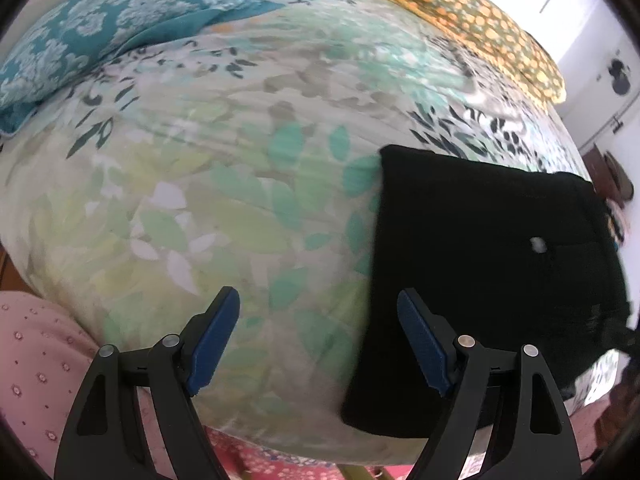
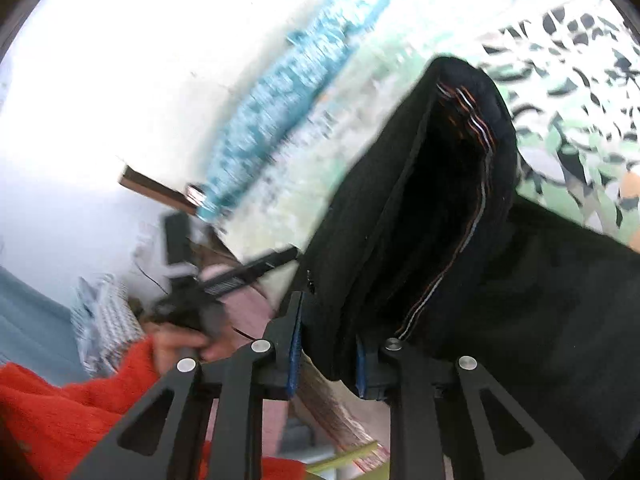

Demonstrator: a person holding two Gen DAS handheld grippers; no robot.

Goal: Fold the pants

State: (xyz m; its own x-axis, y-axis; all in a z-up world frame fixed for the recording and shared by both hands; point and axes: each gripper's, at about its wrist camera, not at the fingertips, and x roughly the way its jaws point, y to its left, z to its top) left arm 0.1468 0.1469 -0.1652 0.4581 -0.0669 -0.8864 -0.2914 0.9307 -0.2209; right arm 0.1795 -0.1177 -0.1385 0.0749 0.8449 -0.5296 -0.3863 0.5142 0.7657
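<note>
The black pants point(image 1: 488, 272) lie folded on the floral bedspread point(image 1: 240, 160) at the right of the left wrist view. My left gripper point(image 1: 320, 320) is open and empty, hovering over the bedspread just left of the pants. In the right wrist view my right gripper point(image 2: 328, 344) is shut on a thick fold of the black pants point(image 2: 440, 220), near the waistband with striped lining, lifted off the bed. The left gripper point(image 2: 224, 280) and the hand holding it show blurred at the left.
A teal patterned pillow point(image 1: 80, 40) lies at the bed's far left and an orange-dotted pillow point(image 1: 480, 20) at the far right. Pink fabric point(image 1: 32, 360) shows at the lower left. An orange sleeve point(image 2: 60, 400) is at the lower left of the right wrist view.
</note>
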